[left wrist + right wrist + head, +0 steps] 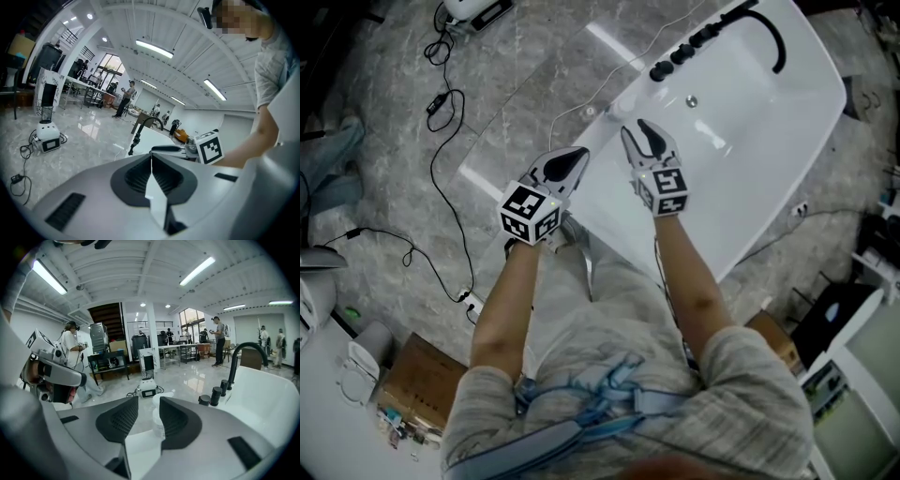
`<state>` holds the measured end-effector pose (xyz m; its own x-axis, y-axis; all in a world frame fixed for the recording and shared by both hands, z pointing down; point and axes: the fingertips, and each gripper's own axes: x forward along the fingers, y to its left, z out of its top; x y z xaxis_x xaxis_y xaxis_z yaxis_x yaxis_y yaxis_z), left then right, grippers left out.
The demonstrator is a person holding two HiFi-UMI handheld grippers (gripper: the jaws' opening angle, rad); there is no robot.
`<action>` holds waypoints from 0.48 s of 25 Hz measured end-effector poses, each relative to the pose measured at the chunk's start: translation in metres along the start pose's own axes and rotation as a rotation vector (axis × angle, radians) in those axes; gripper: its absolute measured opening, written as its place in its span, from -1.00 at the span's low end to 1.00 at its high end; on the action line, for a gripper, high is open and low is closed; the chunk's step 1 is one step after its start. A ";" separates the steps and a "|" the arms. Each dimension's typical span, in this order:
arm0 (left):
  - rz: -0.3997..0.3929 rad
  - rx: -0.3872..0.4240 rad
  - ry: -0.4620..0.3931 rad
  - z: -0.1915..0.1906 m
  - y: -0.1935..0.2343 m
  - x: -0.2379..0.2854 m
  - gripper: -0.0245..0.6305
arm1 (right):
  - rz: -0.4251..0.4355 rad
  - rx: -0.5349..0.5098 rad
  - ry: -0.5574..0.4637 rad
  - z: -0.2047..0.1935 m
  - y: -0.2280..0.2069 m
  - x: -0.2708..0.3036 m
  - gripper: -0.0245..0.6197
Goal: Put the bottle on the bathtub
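Your left gripper (579,155) is fully closed: in the left gripper view its two dark pads (140,176) meet along a single line and there is nothing between them. Your right gripper (633,127) is open, and in the right gripper view a clear gap separates its ribbed pads (176,420). The bottle (158,420), pale with a white cap, shows upright through that gap at about 6 o'clock from the middle of the view. It sits beyond the pads rather than between them, and neither pad looks pressed on it. The gripper's own body hides the bottle's base, so you cannot tell what it stands on. In the head view the gripper covers the spot, and the bottle cannot be picked out there. In that view both grippers hang side by side over the near corner of the white bathtub (750,141), which stretches away toward 1 o'clock. The black faucet (773,42) arches over the tub at 1 o'clock, with a row of black knobs (680,54) along the rim at 12 o'clock. In the right gripper view the faucet and knobs sit at 3 o'clock. A black cable (441,178) trails over the grey marble floor (384,141) at 9 to 10 o'clock.
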<state>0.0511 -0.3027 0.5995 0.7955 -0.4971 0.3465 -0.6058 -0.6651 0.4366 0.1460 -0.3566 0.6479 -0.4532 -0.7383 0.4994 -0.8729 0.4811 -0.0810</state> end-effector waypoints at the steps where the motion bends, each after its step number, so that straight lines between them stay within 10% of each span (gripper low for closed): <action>1: -0.003 0.003 -0.007 0.005 -0.002 -0.001 -0.91 | 0.008 0.007 -0.007 0.004 0.004 -0.004 -0.55; 12: -0.015 0.078 -0.055 0.044 -0.030 -0.024 -0.91 | 0.132 0.043 -0.114 0.055 0.058 -0.048 -0.55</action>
<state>0.0513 -0.2953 0.5412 0.8051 -0.5156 0.2931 -0.5929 -0.7129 0.3745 0.1067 -0.3193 0.5722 -0.5802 -0.7200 0.3808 -0.8100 0.5589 -0.1775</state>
